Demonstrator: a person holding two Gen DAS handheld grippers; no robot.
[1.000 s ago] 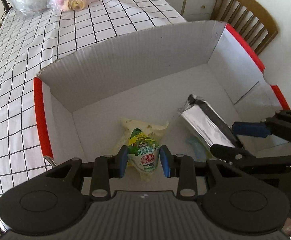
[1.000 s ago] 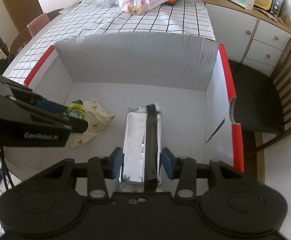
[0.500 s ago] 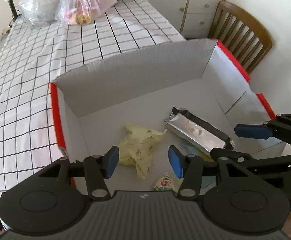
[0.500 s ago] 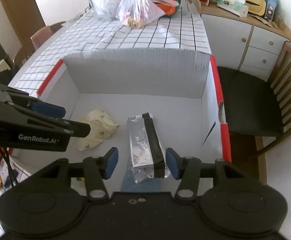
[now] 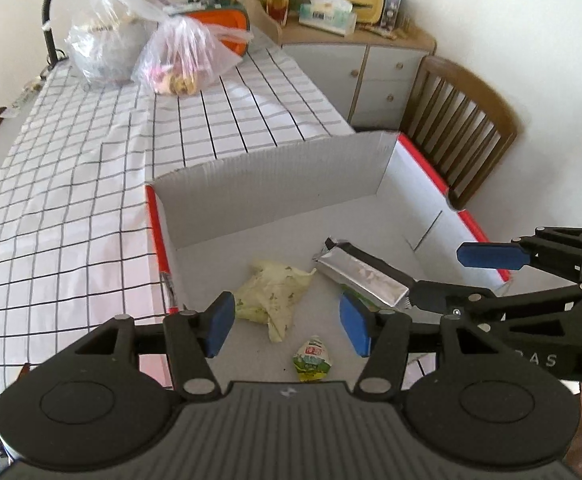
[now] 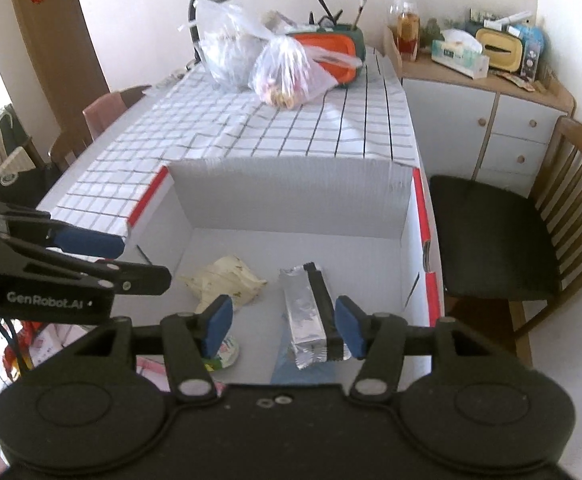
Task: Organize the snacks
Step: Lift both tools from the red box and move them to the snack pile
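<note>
Now, my status:
Left gripper (image 5: 287, 326): jaws opening, empty.
Right gripper (image 6: 283, 326): jaws opening, empty.
Done: I see green packet (image 5: 313, 360), foil pack (image 5: 363, 278), yellow bag (image 5: 273, 300) inside box (image 5: 275, 188).
Left: snacks outside, I cannot tell.

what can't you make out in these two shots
- Blue packet, right wrist view: mostly under the silver packet, its near end cut off by the tool body.
- Green pouch, right wrist view: half hidden behind a tool finger; its print is too small to read in the left wrist view.
- Pink bag: contents blurred by plastic.
- Box near wall: behind the tools in both views.
</note>
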